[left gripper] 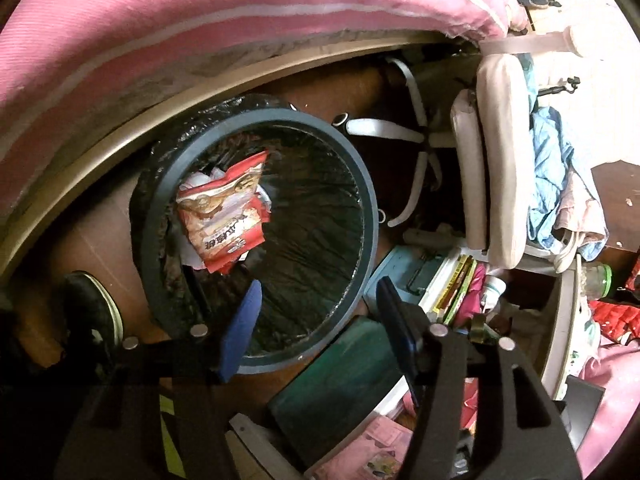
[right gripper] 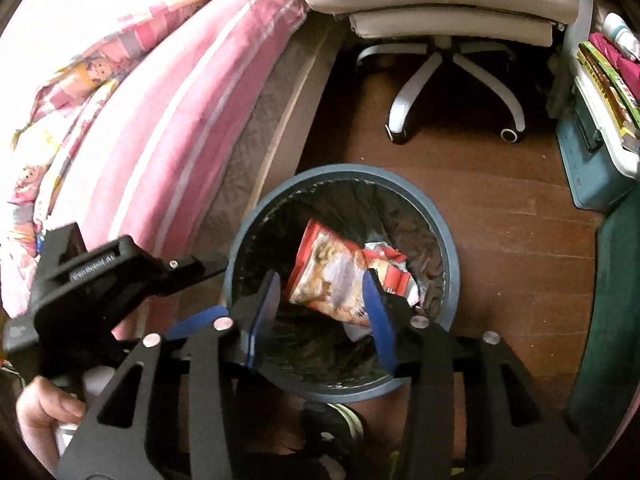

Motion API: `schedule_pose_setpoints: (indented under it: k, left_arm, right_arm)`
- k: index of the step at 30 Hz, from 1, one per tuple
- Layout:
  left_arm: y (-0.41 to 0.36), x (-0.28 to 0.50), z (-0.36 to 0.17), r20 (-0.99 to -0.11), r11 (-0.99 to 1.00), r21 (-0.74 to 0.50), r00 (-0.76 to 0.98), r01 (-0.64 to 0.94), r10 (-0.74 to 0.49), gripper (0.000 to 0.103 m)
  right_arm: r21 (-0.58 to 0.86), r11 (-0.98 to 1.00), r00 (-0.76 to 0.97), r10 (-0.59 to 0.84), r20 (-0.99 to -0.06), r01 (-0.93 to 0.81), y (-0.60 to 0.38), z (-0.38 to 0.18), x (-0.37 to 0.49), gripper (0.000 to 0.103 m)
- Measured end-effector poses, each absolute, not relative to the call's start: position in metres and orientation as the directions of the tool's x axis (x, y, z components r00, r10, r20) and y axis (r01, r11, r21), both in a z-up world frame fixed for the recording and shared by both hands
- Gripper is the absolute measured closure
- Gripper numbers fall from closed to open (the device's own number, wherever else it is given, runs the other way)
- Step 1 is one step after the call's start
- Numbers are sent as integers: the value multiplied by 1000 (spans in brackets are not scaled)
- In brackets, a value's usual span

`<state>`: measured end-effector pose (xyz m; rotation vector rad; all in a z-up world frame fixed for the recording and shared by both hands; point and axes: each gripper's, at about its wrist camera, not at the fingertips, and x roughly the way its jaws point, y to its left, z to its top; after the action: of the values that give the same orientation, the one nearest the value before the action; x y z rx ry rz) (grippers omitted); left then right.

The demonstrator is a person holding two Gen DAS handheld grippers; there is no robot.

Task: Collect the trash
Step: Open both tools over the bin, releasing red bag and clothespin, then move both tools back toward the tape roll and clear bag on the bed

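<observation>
You are working over a dark brown wooden plank floor [right gripper: 500, 216], in a narrow gap beside a bed with a pink striped mattress cover [right gripper: 160, 128]. A cream padded office chair on a white star-shaped wheeled base [right gripper: 452, 68] stands at the far end of that gap. To the right, a teal plastic storage box [right gripper: 592, 168] sits on the floor, with a few green-edged books [right gripper: 608, 80] stacked on top of it.

One round blue-grey waste bin lined with a black plastic bag [right gripper: 448, 248] stands on the floor just beside the bed frame. Inside it lies one red and white printed snack wrapper [right gripper: 332, 276], crumpled against the liner, with some white crumpled paper [right gripper: 378, 248] showing behind it; how many pieces of paper there are cannot be told.

Your left gripper [left gripper: 316, 320] hangs over the near rim of the bin, its two blue-padded fingers spread apart with nothing between them. Your right gripper [right gripper: 324, 312] is above the bin's mouth, its fingers also parted; the wrapper appears between them in view but lies lower, down in the bin, and the pads do not press on it. Your left hand [right gripper: 44, 412] shows at the lower left of the right wrist view, wrapped around its gripper's handle. One dark sneaker with a white sole [left gripper: 96, 312] rests on the floor next to the bin.
</observation>
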<state>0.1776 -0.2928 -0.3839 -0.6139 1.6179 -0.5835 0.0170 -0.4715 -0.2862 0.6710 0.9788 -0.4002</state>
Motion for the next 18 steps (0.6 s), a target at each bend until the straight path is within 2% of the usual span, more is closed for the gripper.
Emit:
schedule_pose_setpoints:
  k: [7, 15, 18]
  left_arm:
    - [-276, 172, -366, -700, 703, -707, -64, -73, -711, 40]
    - [-250, 163, -332, -639, 634, -767, 26, -99, -769, 18]
    - [-236, 158, -317, -607, 600, -794, 79, -101, -791, 17]
  right_arm:
    - [382, 716, 557, -11, -831, 584, -464, -263, 10, 41]
    - [416, 731, 610, 0, -792, 541, -447, -231, 6, 29]
    - [424, 739, 628, 2, -778, 523, -439, -218, 5, 24]
